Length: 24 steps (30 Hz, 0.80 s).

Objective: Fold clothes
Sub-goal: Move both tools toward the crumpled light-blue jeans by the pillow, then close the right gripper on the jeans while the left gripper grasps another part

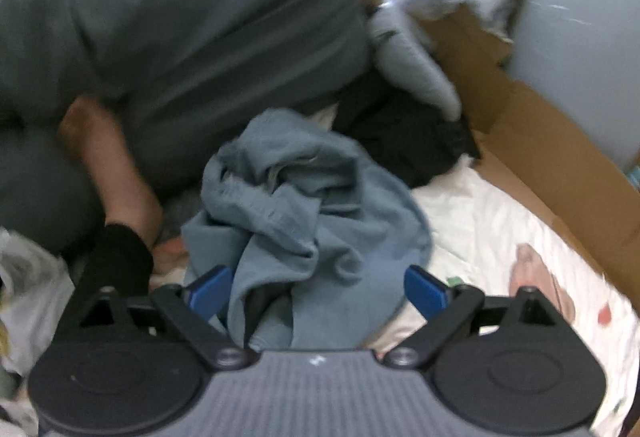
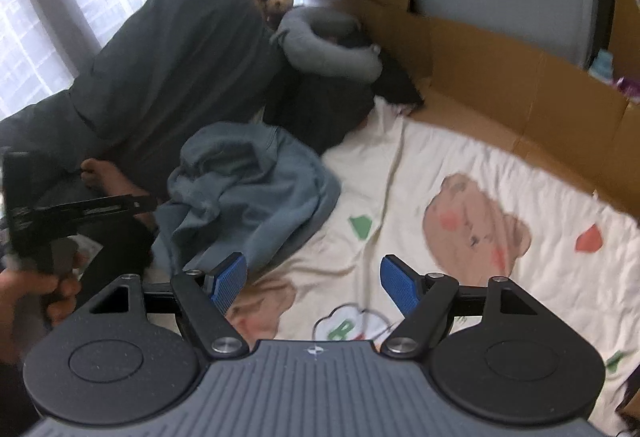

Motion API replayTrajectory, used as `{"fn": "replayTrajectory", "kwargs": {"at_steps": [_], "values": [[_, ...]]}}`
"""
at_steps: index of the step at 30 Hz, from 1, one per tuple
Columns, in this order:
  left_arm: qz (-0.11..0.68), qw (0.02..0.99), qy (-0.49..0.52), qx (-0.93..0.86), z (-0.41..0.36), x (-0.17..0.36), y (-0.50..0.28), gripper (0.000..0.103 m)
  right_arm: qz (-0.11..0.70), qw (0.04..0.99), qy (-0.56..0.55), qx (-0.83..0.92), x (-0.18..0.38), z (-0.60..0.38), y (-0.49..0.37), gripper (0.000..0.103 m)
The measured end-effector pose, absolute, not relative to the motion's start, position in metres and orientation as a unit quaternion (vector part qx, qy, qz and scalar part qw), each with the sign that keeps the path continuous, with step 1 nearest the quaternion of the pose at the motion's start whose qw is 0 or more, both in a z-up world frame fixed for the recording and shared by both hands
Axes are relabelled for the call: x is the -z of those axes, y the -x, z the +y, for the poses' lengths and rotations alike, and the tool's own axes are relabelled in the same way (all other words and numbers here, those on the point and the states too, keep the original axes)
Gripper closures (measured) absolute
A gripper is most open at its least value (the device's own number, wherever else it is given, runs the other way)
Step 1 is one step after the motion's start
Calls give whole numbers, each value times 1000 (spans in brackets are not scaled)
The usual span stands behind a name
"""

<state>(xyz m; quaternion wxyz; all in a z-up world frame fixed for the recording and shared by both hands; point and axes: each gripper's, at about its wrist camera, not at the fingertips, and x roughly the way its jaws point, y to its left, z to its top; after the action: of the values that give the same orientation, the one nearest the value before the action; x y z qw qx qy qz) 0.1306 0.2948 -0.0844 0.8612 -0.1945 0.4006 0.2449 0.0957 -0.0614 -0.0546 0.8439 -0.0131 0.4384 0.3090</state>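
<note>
A crumpled blue-grey garment (image 1: 304,205) lies in a heap on a white bedsheet with bear prints (image 2: 460,173). It also shows in the right wrist view (image 2: 248,189). My left gripper (image 1: 318,291) is open, its blue pads on either side of the garment's near edge, with cloth between the jaws. My right gripper (image 2: 314,279) is open and empty over the sheet, just right of the garment. The left gripper's body and the hand holding it show at the left of the right wrist view (image 2: 52,233).
A dark grey pillow (image 2: 168,49) lies behind the garment. A black garment (image 1: 404,125) and a grey neck cushion (image 2: 332,41) sit at the back. Cardboard walls (image 2: 500,85) border the bed on the right. A leg with a black sock (image 1: 116,257) is left.
</note>
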Motion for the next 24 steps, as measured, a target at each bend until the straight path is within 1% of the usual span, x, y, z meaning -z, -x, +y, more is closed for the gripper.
{"fn": "replayTrajectory", "kwargs": {"at_steps": [2,8,11,14,19,24], "values": [[399,852,224,-255,313,104,-143,9,440,846,14,-301,59,-62,-101,25],[395,837,263,-273,344,148,-178,12,435,847,28,-303,88,-52,-121,25],[393,831,279,-277,355,166,-186,19,440,842,35,-310,110,-40,-132,25],[393,827,289,-279,363,182,-193,19,454,832,33,-316,136,-21,-146,27],[396,823,298,-277,373,205,-200,19,477,816,1,-327,190,18,-172,27],[407,822,299,-262,381,224,-205,18,509,788,-82,-335,261,59,-200,26]]}}
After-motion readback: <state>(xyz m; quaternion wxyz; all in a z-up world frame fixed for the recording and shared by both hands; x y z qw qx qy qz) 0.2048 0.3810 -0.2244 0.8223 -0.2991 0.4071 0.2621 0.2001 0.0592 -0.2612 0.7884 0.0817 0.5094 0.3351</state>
